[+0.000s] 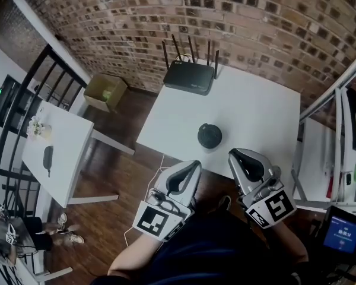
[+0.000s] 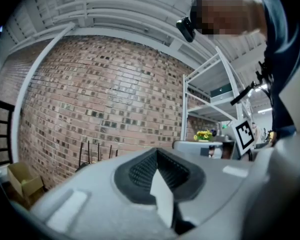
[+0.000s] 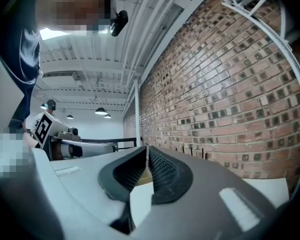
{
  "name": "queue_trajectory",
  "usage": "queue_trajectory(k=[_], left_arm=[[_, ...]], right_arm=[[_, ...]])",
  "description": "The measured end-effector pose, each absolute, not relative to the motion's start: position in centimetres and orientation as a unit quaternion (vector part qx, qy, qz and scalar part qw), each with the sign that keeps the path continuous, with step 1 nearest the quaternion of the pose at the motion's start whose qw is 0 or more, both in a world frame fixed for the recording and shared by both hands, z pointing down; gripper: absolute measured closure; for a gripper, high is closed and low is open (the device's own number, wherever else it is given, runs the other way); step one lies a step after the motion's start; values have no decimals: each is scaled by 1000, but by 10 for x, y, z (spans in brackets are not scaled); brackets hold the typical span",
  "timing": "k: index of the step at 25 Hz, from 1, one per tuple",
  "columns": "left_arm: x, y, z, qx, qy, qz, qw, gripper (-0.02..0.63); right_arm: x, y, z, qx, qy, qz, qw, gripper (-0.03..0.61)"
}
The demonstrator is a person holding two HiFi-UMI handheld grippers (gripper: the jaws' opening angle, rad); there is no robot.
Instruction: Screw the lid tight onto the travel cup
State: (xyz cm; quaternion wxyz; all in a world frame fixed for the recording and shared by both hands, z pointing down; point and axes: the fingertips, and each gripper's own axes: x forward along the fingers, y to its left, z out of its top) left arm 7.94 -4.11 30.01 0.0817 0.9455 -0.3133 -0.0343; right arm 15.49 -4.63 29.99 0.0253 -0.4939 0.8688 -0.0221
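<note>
The travel cup point(image 1: 209, 136), dark and round with its black lid on top, stands on the white table point(image 1: 255, 111) near the front edge; I see it from above. My left gripper point(image 1: 191, 167) is shut and empty, held off the table's front edge, to the cup's near left. My right gripper point(image 1: 241, 157) is also shut and empty, just to the cup's near right. In the left gripper view the left gripper point(image 2: 157, 158) points up at the brick wall with its jaws together. In the right gripper view the right gripper point(image 3: 146, 154) does the same. Neither gripper view shows the cup.
A black router point(image 1: 189, 75) with antennas sits at the table's far edge against the brick wall. A cardboard box point(image 1: 105, 91) lies on the wooden floor at left, by a second white table point(image 1: 59, 153). Metal shelving point(image 1: 344, 129) stands at right.
</note>
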Motion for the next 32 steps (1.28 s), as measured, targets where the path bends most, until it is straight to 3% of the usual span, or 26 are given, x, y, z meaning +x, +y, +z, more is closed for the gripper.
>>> queue_trajectory(k=[32], left_arm=[[26, -52, 304, 932, -343, -55, 99, 607]], right_arm=[[95, -61, 293, -464, 886, -17, 15, 555]])
